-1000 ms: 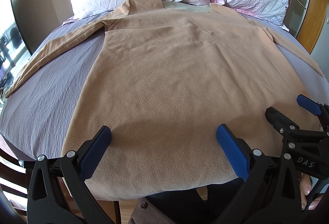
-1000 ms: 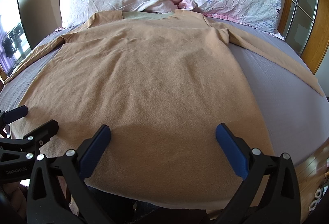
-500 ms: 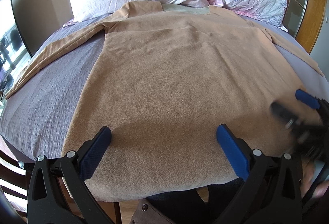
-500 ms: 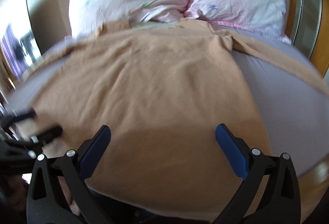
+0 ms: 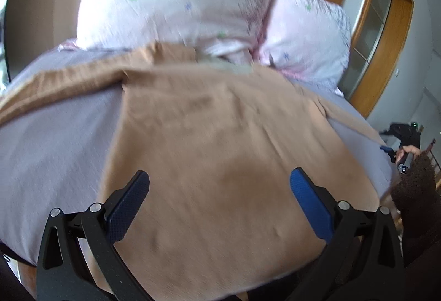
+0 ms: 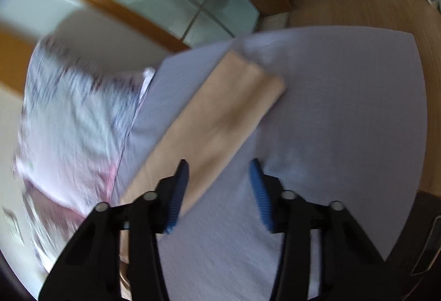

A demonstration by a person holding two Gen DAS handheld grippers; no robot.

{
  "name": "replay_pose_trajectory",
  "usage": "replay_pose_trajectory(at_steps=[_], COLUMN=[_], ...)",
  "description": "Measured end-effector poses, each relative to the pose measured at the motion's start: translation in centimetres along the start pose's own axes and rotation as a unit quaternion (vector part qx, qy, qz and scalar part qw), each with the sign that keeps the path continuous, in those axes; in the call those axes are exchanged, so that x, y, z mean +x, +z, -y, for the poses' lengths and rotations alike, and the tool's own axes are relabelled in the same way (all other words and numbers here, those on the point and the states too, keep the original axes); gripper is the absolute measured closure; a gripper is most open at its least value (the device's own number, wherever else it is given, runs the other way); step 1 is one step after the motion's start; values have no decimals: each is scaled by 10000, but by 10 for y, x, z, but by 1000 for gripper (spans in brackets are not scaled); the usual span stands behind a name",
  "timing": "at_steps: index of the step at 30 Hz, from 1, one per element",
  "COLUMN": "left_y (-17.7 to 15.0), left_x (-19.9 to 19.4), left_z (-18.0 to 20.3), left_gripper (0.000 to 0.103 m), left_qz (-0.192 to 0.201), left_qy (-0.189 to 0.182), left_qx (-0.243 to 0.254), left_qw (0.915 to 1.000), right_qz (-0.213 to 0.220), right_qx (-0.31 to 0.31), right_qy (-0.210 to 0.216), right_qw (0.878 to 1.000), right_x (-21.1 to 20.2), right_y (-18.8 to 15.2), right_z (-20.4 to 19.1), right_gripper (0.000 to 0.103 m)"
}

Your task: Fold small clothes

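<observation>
Hovering over the hem, the left gripper has its jaws spread wide with nothing between them; under it the tan shirt lies flat on the grey bed, body toward the camera, collar up against the two pillows. The right gripper is out at the shirt's right side, seen small at the edge of the left view beside the person's dark cuff. Its jaws stand apart too — narrower than the left's — and grip nothing. Just ahead of them the right sleeve runs away across the sheet to a squared-off cuff, with one pillow and a wood-framed glass door beyond.

The step in hand looks like folding that sleeve in over the body. To do it well, I would take the sleeve near its cuff, pinching both layers so the fleece does not peel apart, then lift only enough to clear the sheet and carry it across so it lands straight over the chest. The fabric looks soft and limp, so a low grip would drag the sheet along with it. Both views are blurred, so fine creases cannot be judged — settle before closing.
</observation>
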State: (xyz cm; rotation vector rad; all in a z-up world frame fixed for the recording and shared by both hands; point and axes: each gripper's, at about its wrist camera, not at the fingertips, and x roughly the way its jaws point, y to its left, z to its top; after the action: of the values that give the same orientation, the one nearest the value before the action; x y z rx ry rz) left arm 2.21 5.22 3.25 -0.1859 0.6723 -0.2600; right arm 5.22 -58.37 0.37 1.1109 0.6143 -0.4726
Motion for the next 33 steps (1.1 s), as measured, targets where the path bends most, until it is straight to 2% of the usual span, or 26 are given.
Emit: replay_pose_trajectory(at_steps=[2,4,5,6,7,8,11,12,14,17,18,19,20,23,25,26,27,28,29,30,31,32,33], left_y=[8,15,17,21,22,24,30,34,37,37,36,34,33,31,29,28,26,25,23,20,17,15,13], left_x=[0,-3,-4,-7,-11,-15,-29,-32,-37,-40,-40,-41,-42,-47,-50,-51,-52,-53,-53,-55,-56,-57,-60], left_z=[-10,-28,-36,-48,-59,-69,-100,-113,-131,-151,-159,-165,-171,-192,-208,-220,-228,-238,-248,-261,-270,-278,-287], left_gripper=[1,1,1,1,1,1,1,1,1,1,1,1,1,1,1,1,1,1,1,1,1,1,6], left_qz=[87,205,259,353,444,528,743,827,932,1027,1069,1097,1099,1094,1120,1117,1108,1112,1103,1073,1076,1096,1141], left_qy=[15,5,9,13,31,86,401,550,623,493,427,397,400,527,631,665,684,675,677,717,746,775,841], left_qx=[-88,-332,-454,-634,-785,-926,-1297,-1445,-1658,-1972,-2159,-2296,-2427,-2824,-3113,-3318,-3479,-3665,-3836,-4075,-4240,-4378,-4497], left_qw=[9999,9992,9986,9974,9959,9943,9880,9845,9798,9737,9696,9663,9630,9516,9416,9344,9284,9213,9144,9040,8961,8890,8818], right_qz=[35,92,94,45,87,209,642,667,501,-53,-384,-670,-1093,-1903,-2599,-3039,-3364,-3648,-3924,-3976,-3898,-3688,-3574], right_qx=[79,165,243,310,301,145,-1203,-1737,-2461,-3551,-3845,-4024,-4257,-4743,-5140,-5368,-5470,-5460,-5350,-5269,-5165,-5048,-4978], right_qy=[41,88,57,12,13,-13,344,640,1205,2075,2345,2515,2694,2818,2697,2535,2356,2203,2117,2136,2207,2306,2366], right_qw=[10000,9998,9996,9995,9995,9997,9901,9805,9604,9115,8920,8777,8569,8120,7717,7451,7295,7213,7176,7201,7298,7456,7539], right_x=[8,12,17,23,23,18,-8,-17,-25,-27,-22,-14,-3,26,46,58,66,72,75,76,73,64,62], right_y=[5,9,11,16,19,17,-7,-28,-68,-157,-194,-223,-264,-356,-428,-459,-479,-493,-499,-496,-488,-472,-460], right_z=[-1,3,4,4,2,-6,-81,-119,-178,-267,-293,-311,-333,-367,-373,-371,-368,-363,-357,-359,-358,-357,-358], right_gripper=[65,73,91,99,99,100,100,100,100,100,100,100,100,100,99,96,94,91,77,58,50,38,32])
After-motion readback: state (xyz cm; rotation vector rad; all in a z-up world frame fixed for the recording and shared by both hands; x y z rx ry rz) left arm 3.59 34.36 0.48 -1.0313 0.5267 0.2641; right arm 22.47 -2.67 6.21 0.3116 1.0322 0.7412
